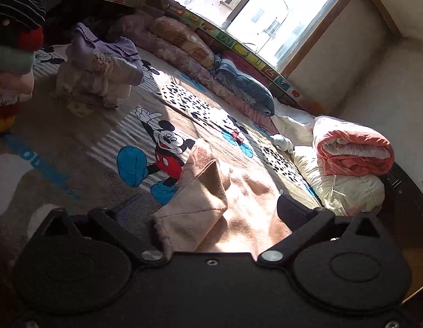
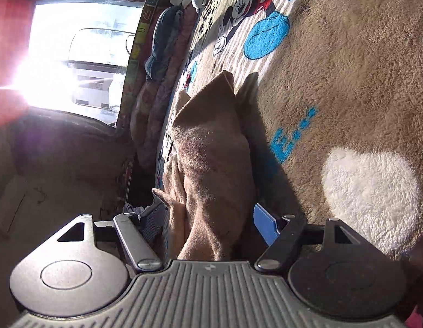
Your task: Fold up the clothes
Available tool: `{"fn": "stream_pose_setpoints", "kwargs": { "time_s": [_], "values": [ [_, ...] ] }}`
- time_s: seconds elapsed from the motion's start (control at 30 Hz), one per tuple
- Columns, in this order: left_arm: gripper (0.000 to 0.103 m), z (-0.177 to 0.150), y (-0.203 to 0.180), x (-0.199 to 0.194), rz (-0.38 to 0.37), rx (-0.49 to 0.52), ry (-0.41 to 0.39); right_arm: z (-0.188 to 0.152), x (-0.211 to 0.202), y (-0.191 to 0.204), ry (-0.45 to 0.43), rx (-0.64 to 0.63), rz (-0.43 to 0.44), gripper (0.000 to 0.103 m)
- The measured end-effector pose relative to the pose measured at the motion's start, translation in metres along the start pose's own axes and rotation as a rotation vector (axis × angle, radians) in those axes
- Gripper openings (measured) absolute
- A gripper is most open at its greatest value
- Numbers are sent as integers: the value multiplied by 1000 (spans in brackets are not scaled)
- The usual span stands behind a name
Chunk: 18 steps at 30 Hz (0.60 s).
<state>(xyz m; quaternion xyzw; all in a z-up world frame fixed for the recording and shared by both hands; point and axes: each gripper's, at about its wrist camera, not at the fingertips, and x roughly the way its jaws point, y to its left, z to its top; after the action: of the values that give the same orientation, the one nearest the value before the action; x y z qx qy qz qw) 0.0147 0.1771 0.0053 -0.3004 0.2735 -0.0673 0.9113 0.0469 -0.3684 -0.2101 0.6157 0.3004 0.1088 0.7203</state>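
A beige-pink fleece garment (image 1: 238,199) lies crumpled on the Mickey Mouse blanket (image 1: 74,147), one folded corner standing up. My left gripper (image 1: 208,210) hovers over its near edge, open wide; the left finger rests off the cloth and the right finger sits above it. In the right wrist view the same garment (image 2: 211,150) runs as a thick bunched ridge away from the camera. My right gripper (image 2: 208,218) has its jaws pressed against both sides of that bunch, the blue pad (image 2: 264,227) on the right.
Two stacks of folded clothes (image 1: 102,68) (image 1: 14,54) stand at the back left of the blanket. Rolled quilts and pillows (image 1: 206,63) line the window side. A pink and cream duvet bundle (image 1: 350,158) lies at the right, with a small white plush (image 1: 282,142) beside it.
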Motion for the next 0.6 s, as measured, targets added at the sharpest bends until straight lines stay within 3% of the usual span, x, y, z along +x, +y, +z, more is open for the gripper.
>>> {"fn": "stream_pose_setpoints", "kwargs": {
  "time_s": [0.23,0.3,0.4,0.6],
  "values": [
    [101,-33,64,88,18,-265,72,-13,41,-28,-30,60,148,73],
    [99,-37,73,107,15,-289,91,-13,48,-33,-45,71,199,72],
    [87,-42,84,135,21,-321,129,-11,61,-35,-56,66,236,71],
    [73,-41,91,172,-16,-338,150,-1,75,-29,-103,27,243,58]
  ]
}}
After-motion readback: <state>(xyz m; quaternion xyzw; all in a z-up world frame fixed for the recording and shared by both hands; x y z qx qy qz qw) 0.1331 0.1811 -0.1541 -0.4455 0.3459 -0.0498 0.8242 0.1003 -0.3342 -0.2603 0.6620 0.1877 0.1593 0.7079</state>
